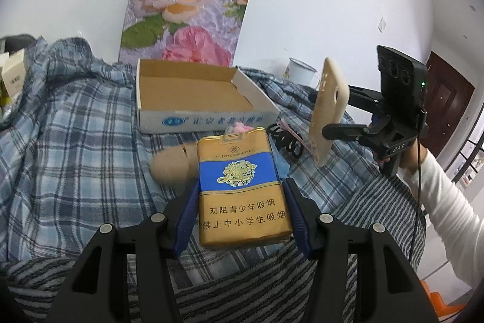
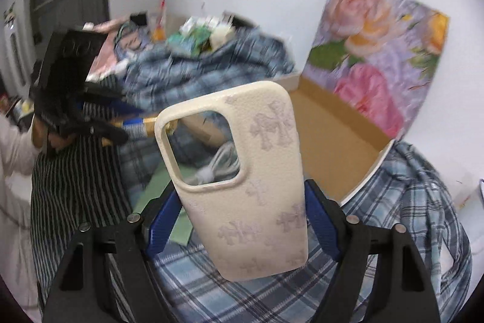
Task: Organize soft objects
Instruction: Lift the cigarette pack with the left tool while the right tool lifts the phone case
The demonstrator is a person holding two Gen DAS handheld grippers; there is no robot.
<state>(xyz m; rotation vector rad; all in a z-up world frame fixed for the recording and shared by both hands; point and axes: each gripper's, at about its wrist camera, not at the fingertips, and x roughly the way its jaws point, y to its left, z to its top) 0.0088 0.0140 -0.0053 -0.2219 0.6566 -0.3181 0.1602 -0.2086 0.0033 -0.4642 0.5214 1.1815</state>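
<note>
While jaws pinch it, the phone case sits between.

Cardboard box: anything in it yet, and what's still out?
Nothing done: the cardboard box looks empty. In hand: left gripper holds the cigarette pack, right gripper the phone case. Left: black hair tie and white cable on the plaid cloth.

Blurred clutter beyond plaid cloth
</note>
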